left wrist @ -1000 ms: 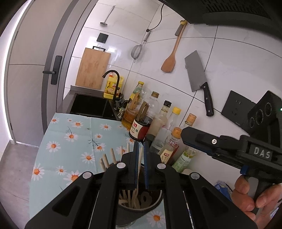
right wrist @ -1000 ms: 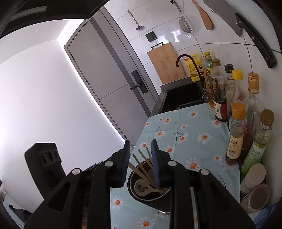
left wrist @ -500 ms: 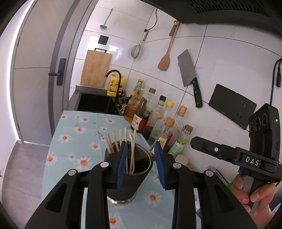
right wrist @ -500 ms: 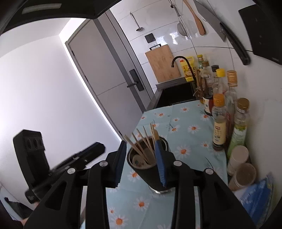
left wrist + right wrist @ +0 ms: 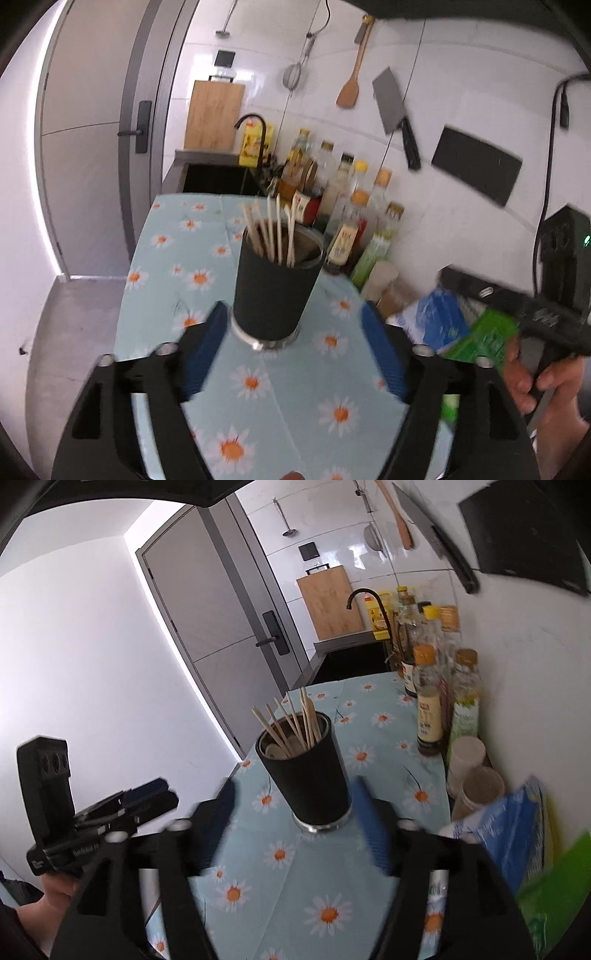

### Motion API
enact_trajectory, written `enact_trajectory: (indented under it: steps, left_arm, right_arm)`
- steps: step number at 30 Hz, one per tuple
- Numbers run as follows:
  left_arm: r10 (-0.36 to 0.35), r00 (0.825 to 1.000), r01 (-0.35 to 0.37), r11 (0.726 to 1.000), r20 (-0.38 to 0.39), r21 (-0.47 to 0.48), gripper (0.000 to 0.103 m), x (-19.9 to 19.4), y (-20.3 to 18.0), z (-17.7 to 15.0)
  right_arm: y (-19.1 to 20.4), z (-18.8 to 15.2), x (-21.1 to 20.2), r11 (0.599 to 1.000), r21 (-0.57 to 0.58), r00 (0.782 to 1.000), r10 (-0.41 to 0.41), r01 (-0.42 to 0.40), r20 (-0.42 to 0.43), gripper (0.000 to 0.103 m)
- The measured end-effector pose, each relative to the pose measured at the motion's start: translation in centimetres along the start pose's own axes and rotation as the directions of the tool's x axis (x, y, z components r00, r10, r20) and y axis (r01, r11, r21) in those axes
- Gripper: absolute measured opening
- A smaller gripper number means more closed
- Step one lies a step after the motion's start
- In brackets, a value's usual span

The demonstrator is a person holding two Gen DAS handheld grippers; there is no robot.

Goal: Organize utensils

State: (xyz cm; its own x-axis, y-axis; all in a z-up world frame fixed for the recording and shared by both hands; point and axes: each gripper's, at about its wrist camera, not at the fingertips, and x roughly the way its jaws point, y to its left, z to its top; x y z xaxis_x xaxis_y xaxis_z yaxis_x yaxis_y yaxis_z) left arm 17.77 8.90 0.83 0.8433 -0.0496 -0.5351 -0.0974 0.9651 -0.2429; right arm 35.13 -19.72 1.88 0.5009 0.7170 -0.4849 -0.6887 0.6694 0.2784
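1. A black cup [image 5: 272, 291] with a metal base is seen standing upright on the daisy-print tablecloth [image 5: 306, 384], about midway across the counter.
2. Wooden chopsticks [image 5: 266, 236] are held in the cup, their ends fanned out above the rim; in the right wrist view the chopsticks [image 5: 291, 722] lean apart, and a pale spoon bowl is glimpsed inside.
3. The left gripper [image 5: 293, 349] is spread wide, its blue-padded fingers [image 5: 205, 347] set on either side of the cup's base and apart from it; nothing is gripped.
4. The right gripper [image 5: 295, 823] is likewise opened wide and empty, with the cup framed between its blurred fingers [image 5: 371, 829] but not touched.
5. A row of bottles [image 5: 428, 701] is lined along the tiled wall, to the right of the cup.
6. Paper cups [image 5: 467, 757] and a blue bag [image 5: 509, 834] are placed near the wall, closer to the camera.
7. A cleaver [image 5: 395, 110] and a wooden spatula [image 5: 351, 81] are hung on the wall above the bottles.
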Motion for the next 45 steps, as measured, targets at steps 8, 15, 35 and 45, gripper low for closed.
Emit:
enact_trajectory:
  steps: [8, 15, 35, 45]
  left_arm:
    - [0.056, 0.998, -0.056, 0.998, -0.043, -0.012, 0.096, -1.2, -0.2, -4.4]
    - [0.056, 0.994, -0.054, 0.998, -0.094, 0.019, 0.096, -1.5, -1.5, -6.8]
    - [0.07, 0.976, -0.072, 0.997, -0.208, 0.001, 0.096, -0.5, -1.9, -9.3]
    - [0.063, 0.977, -0.061, 0.998, -0.205, 0.015, 0.096, -0.2, -2.6, -9.3]
  right_arm:
    - [0.3, -4.2, -1.9, 0.995, -0.082, 0.998, -0.058, 0.057, -0.01, 0.098]
    - [0.4, -7.5, -2.4, 0.993, -0.088, 0.995, -0.084, 0.079, -0.06, 0.098]
    - [0.2, -10.8, -1.8, 0.995, -0.007, 0.983, -0.099, 0.099, -0.155, 0.098]
    - [0.7, -10.9, -1.2, 0.996, -0.034, 0.982, -0.084, 0.079, -0.168, 0.098]
